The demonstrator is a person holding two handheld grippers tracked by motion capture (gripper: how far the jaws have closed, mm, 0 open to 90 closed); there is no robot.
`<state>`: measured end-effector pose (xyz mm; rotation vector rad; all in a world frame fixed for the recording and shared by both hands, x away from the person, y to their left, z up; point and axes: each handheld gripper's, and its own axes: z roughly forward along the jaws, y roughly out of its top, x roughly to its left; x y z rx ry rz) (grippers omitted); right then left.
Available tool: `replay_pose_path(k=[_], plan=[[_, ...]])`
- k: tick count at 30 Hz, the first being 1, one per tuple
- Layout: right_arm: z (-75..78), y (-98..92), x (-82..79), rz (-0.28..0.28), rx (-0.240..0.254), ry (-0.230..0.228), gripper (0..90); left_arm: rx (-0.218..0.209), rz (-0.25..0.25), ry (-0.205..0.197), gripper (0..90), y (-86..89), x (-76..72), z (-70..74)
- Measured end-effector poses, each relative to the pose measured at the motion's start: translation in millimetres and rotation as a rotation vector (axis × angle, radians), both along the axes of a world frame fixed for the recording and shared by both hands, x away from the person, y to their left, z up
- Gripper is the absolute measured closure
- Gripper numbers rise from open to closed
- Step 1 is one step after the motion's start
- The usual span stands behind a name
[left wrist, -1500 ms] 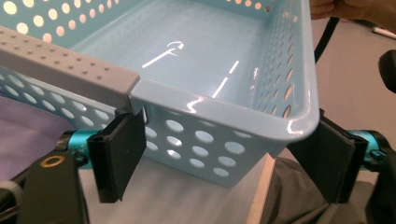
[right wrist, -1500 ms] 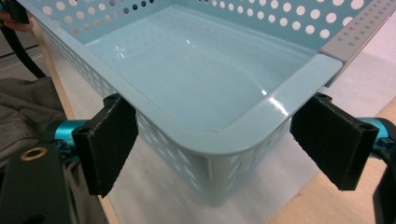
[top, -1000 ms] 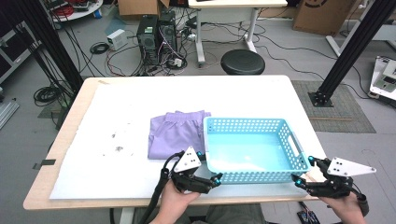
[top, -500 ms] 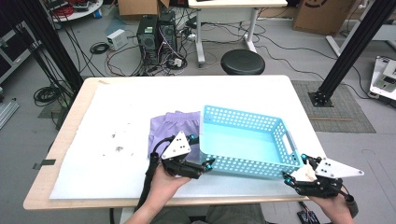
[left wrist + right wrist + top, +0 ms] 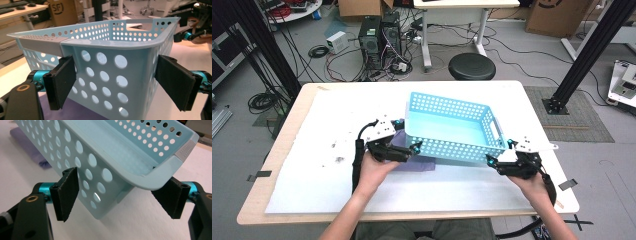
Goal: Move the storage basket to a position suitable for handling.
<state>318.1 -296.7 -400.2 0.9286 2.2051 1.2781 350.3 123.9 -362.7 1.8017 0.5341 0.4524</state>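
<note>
On the white-covered table point(image 5: 312, 195) — basket point(image 5: 452, 127); floor cables point(image 5: 319, 50) behind.

Blue basket tipped up over the purple cloth

The light-blue plastic basket point(image 5: 452, 130), its walls dotted with round holes and a slot handle cut into each end, sits tilted, empty inside, its near long wall facing the person's side of the table. Under its left end lies the purple cloth point(image 5: 414, 162), flat on the white surface, partly covered by the basket. In the left gripper view a corner of the basket point(image 5: 112, 62) stands close up, the cloth point(image 5: 72, 112) beneath it.
</note>
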Motion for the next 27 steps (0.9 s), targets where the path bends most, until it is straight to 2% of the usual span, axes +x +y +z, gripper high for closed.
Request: replay_pose_path(k=[2,3,4,5,6,7,8,9,10,11,13,16,19,20,22,23,27], plan=[[1.3,7.3,10.2,-0.006,0.01,0.004,23.7,-0.016,0.015,0.008,16.3,6.9,9.1,-1.5],[1.3,7.3,10.2,-0.006,0.01,0.004,23.7,-0.016,0.015,0.008,16.3,6.9,9.1,-1.5],[2.7,13.7,21.6,-0.017,0.044,0.017,23.7,-0.022,0.022,0.011,16.2,9.8,13.4,-3.0],[2.7,13.7,21.6,-0.017,0.044,0.017,23.7,-0.023,0.025,0.018,16.2,13.0,17.6,-4.1],[3.8,19.0,32.5,-0.027,0.069,0.035,23.6,-0.033,0.036,0.029,16.2,18.1,25.4,-5.9],[3.8,19.0,32.5,-0.027,0.069,0.035,23.6,-0.033,0.036,0.029,16.2,18.1,25.4,-5.9],[2.5,25.1,44.7,-0.03,0.093,0.051,23.7,-0.039,0.047,0.044,16.2,23.9,33.9,-7.1],[2.5,25.1,44.7,-0.03,0.093,0.051,23.7,-0.039,0.047,0.044,16.0,23.9,33.9,-7.1],[0.7,30.8,53.5,-0.031,0.094,0.06,23.8,-0.043,0.057,0.062,15.8,29.8,43.2,-9.3],[0.7,30.8,53.5,-0.031,0.094,0.06,23.8,-0.043,0.057,0.062,15.5,29.8,43.2,-9.3],[-0.9,37.8,61.6,-0.038,0.097,0.07,23.9,-0.054,0.071,0.084,15.0,35.3,52.1,-12.0],[1.4,48.1,73.9,-0.053,0.11,0.059,24.0,-0.09,0.094,0.106,14.0,42.5,63.9,-19.7],[0.8,51.8,82.4,-0.069,0.111,0.067,24.6,-0.095,0.101,0.121,13.9,44.5,68.6,-24.5],[0.8,52.9,84.5,-0.078,0.108,0.066,25.4,-0.101,0.114,0.142,13.7,45.0,72.5,-28.6],[1.1,53.9,86.2,-0.09,0.112,0.063,27.8,-0.103,0.121,0.146,13.7,44.2,73.9,-30.3],[1.4,55.7,89.6,-0.118,0.108,0.062,29.0,-0.102,0.125,0.149,13.7,43.8,75.3,-31.7],[0.2,58.8,96.5,-0.125,0.101,0.063,29.9,-0.115,0.134,0.16,13.6,46.1,83.0,-38.1]])
